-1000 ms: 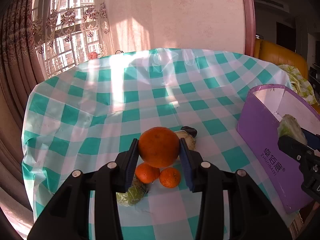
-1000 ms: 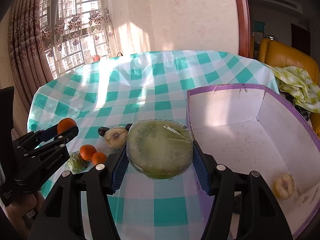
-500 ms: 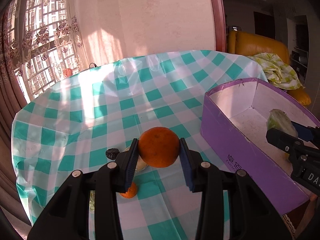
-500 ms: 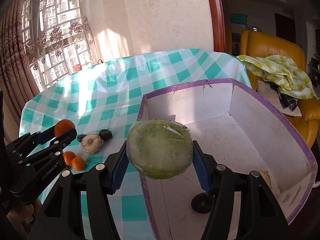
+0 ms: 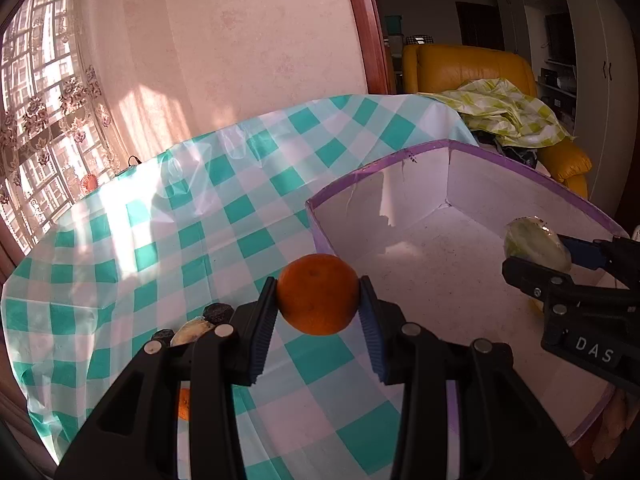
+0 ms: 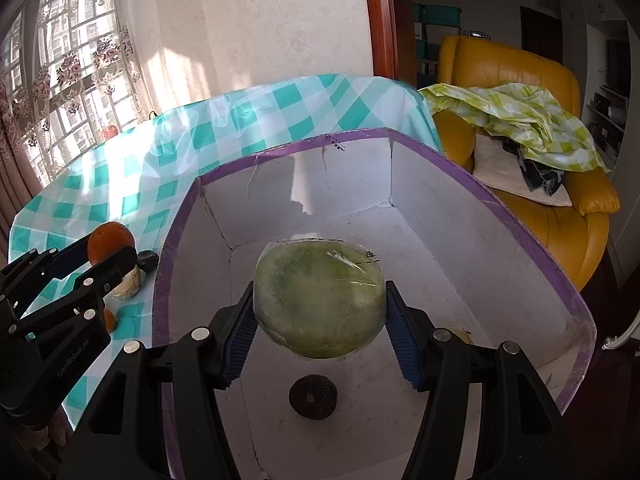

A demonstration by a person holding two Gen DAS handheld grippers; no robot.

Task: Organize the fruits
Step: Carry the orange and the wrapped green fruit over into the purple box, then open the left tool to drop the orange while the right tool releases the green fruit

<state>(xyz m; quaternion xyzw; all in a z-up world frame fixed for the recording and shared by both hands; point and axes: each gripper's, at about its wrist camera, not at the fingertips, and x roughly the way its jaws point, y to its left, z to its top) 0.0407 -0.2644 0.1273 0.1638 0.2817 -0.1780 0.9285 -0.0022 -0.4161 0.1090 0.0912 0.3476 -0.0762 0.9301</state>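
Note:
My left gripper (image 5: 318, 320) is shut on an orange (image 5: 318, 294) and holds it above the checked tablecloth, just left of the purple box (image 5: 400, 158). My right gripper (image 6: 320, 328) is shut on a green melon half wrapped in film (image 6: 320, 298) and holds it over the inside of the purple box (image 6: 500, 200). A dark round fruit (image 6: 313, 396) lies on the box floor below the melon. The left gripper with its orange (image 6: 110, 240) shows at the left of the right wrist view. The right gripper with the melon (image 5: 536, 246) shows at the right of the left wrist view.
On the cloth left of the box lie a pale cut fruit (image 5: 192, 330), dark fruits (image 5: 218, 312) and a small orange (image 5: 183, 404). A yellow armchair (image 6: 520, 80) with a checked cloth stands behind the table. A curtained window (image 5: 40, 120) is at the left.
Both grippers have moved right with their fruit. The right gripper with the melon is now further over the box interior, and the left gripper with the orange is closer to the box's left wall.

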